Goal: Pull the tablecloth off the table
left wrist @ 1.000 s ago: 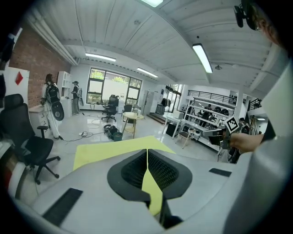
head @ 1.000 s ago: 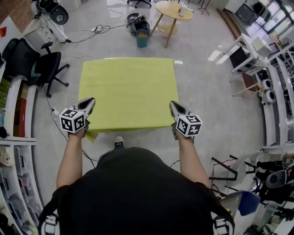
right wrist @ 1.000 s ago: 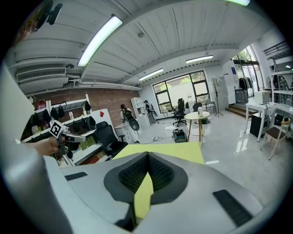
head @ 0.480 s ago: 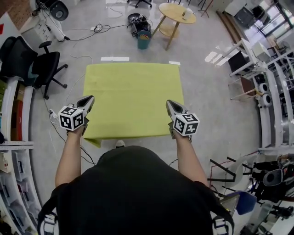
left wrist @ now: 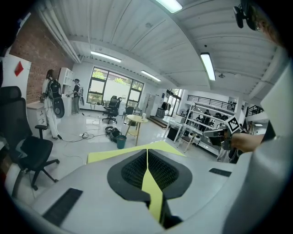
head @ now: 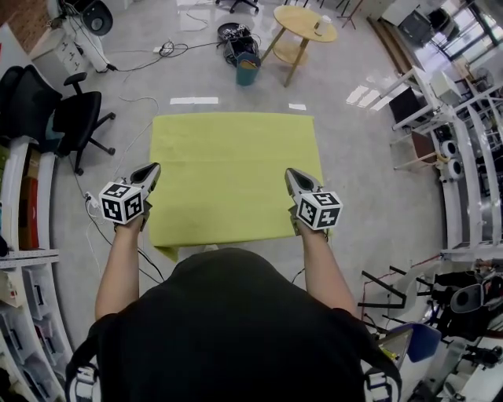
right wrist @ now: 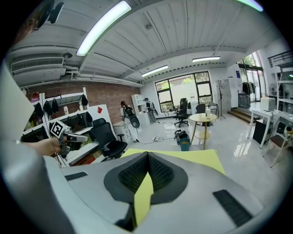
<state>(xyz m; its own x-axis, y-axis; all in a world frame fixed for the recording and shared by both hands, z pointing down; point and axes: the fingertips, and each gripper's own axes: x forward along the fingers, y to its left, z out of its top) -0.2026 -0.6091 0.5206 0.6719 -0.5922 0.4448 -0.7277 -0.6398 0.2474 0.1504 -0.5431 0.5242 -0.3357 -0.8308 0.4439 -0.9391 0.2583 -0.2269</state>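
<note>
A yellow-green tablecloth lies spread flat in front of me, stretched between my two grippers. The left gripper is shut on its left edge near the front corner. The right gripper is shut on its right edge. In the left gripper view a strip of the cloth runs between the closed pads of the left gripper. The right gripper view shows the same pinch, the cloth clamped in the right gripper. The cloth hides whatever is under it. A front corner droops.
Two white strips lie on the floor beyond the cloth. Further off stand a round wooden table and a teal bin. Black office chairs and shelves line the left, white desks the right. Cables trail on the floor.
The cloth has slid toward me with both grippers; its far edge has drawn back from the white floor strips. Both grips are unchanged.
</note>
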